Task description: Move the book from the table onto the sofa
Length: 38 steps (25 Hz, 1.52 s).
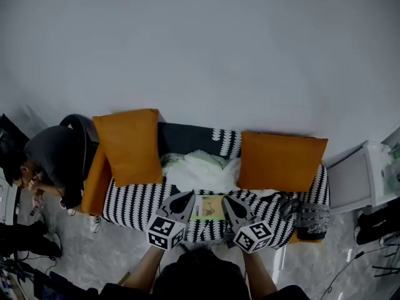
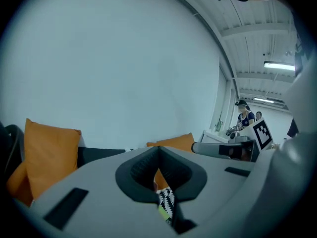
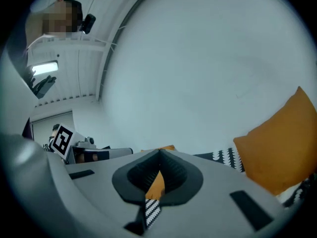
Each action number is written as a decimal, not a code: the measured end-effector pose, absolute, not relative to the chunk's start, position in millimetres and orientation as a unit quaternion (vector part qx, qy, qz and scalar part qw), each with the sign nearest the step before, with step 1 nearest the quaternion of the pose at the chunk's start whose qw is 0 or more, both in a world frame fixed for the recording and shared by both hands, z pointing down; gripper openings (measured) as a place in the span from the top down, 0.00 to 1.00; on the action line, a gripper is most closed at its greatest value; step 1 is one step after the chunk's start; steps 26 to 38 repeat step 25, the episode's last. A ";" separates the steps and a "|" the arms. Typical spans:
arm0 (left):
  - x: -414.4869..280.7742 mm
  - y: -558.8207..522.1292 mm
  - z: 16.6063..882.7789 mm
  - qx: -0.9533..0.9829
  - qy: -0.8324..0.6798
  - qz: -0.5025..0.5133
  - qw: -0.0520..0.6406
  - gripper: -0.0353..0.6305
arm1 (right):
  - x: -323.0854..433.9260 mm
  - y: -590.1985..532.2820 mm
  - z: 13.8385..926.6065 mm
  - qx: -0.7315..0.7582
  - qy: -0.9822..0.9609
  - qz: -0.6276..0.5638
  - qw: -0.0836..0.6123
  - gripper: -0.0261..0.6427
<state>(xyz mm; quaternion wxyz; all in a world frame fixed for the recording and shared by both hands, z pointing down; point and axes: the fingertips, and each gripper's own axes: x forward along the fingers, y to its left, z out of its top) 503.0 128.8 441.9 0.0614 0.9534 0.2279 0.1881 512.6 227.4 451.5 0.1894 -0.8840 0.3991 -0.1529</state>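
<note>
1. Head view, task item: book appears to lie flat on the striped sofa seat, near its front edge. It's betw. left gripper and right gripper, just beside both. Neither appears to hold it. Judged: placing done or nearly so. No table in shot.
2. Head view, risk: book sits close to the seat's front edge. A knock from either gripper tip on pulling away could send it to the floor. The soft seat wouldn't help.
3. Head view, holders: no box or bin seen. The sofa carries the left orange cushion, the right orange cushion, a white cloth heap betw. them, and the book in front of that heap.
4. Left gripper view: left gripper jaws pressed together, nothing pinched. Thru the slit below: striped fabric and a yellow-green sliver, prob. the book.
5. Right gripper view: right gripper jaws pressed together, empty. Orange and striped fabric show thru the slit. Right orange cushion at frame right.
</note>
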 end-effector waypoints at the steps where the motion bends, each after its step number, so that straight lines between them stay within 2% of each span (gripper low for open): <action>1: 500.6 128.2 437.4 0.955 0.227 0.183 0.061 0.93 | 510.5 226.1 446.4 -0.885 0.400 -0.147 0.186 0.93; 25: 458.4 103.7 412.3 0.959 0.237 0.144 0.055 0.93 | 470.2 192.7 415.8 -0.893 0.403 -0.103 0.173 0.93; 38: 458.4 103.7 412.3 0.959 0.237 0.144 0.055 0.93 | 470.2 192.7 415.8 -0.893 0.403 -0.103 0.173 0.93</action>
